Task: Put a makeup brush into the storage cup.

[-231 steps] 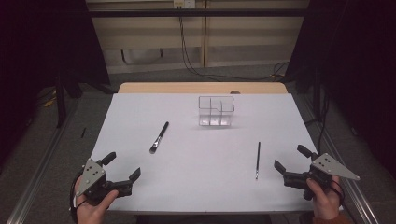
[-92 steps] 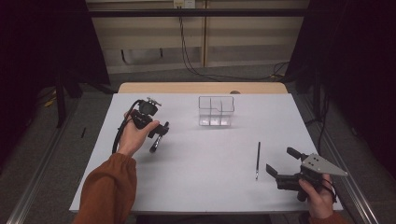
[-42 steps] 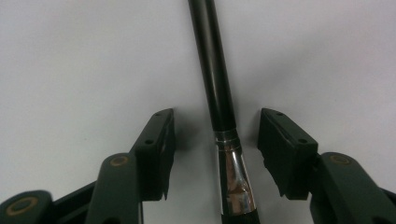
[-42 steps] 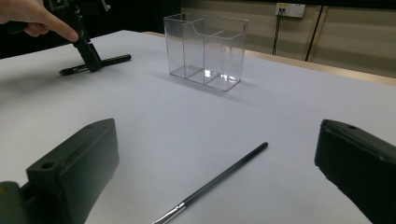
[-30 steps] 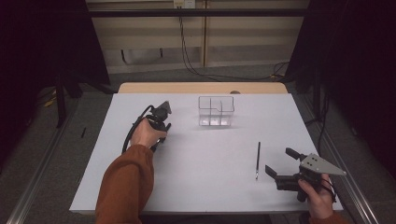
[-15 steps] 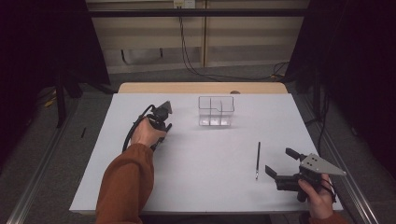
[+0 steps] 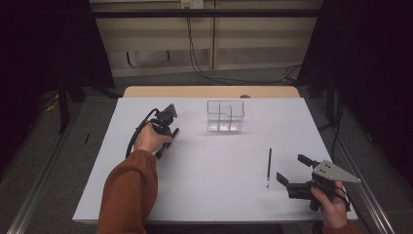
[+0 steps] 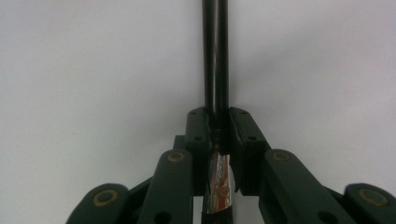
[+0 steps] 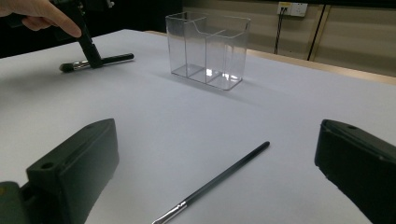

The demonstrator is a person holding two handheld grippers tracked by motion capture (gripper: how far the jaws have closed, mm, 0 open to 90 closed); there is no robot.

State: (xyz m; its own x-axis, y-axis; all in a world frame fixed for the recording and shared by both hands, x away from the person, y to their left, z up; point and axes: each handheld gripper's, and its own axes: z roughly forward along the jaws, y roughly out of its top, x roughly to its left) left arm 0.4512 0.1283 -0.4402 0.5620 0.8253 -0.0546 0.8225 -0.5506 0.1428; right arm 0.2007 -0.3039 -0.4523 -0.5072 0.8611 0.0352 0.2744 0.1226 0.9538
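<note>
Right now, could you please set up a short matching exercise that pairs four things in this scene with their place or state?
Things:
1. thick black brush
2. thin brush
3. clear organizer
4. right gripper

Places or states:
A. stands upright near the table's far edge, its compartments holding nothing
B. jaws open, nothing between them
C. lies free on the white table, just ahead of the open jaws
D. clamped at its handle by the left gripper

Pairs: 1-D, 2-C, 3-A, 4-B
</note>
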